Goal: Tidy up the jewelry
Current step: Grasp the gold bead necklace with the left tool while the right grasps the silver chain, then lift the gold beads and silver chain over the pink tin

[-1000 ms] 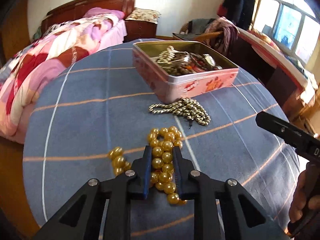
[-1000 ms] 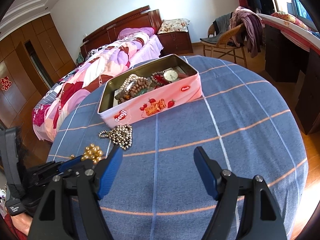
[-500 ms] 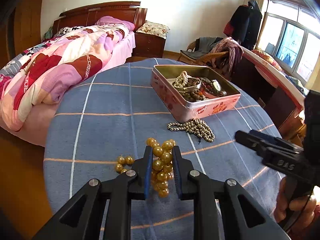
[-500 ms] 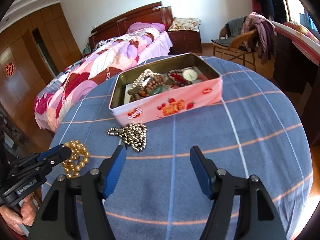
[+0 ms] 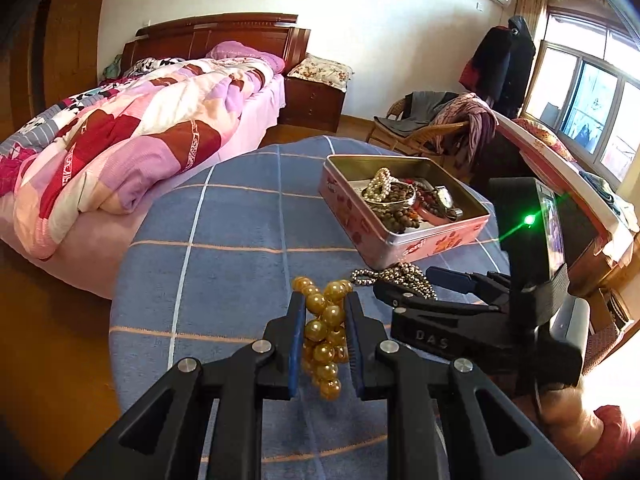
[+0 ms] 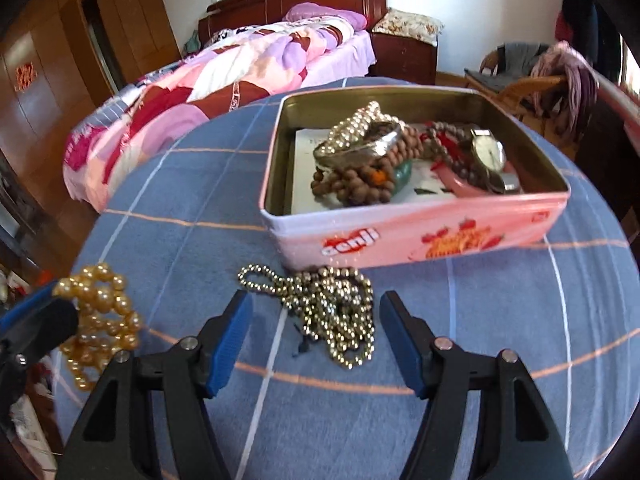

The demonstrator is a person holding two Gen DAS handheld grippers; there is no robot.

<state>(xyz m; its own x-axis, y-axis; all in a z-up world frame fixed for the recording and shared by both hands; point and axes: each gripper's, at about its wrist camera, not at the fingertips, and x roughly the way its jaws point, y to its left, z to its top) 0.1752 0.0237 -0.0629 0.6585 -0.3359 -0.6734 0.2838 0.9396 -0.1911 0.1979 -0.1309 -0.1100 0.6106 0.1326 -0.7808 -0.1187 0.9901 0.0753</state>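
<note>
Left wrist view first: the left gripper (image 5: 323,334) has its blue-padded jaws nearly closed on a gold bead necklace (image 5: 325,334), beads bunched between the pads and a short tail hanging below, clear of the blue checked tablecloth (image 5: 208,264). Just beyond lies a small-bead metallic necklace (image 5: 394,274) on the cloth, right against the near wall of the pink tin (image 5: 404,246), which holds a pile of bracelets, brown beads and a wristwatch (image 5: 444,198). The right gripper (image 5: 416,294) reaches in from the right, tips beside that metallic necklace. Over to the right wrist view: the right gripper (image 6: 316,334) stands wide, jaws apart with nothing pressed between them, straddling the heaped metallic necklace (image 6: 332,308) on the cloth. The tin (image 6: 416,236) sits just behind it, and the gold beads (image 6: 98,320) dangle at the left edge from the other gripper.
</note>
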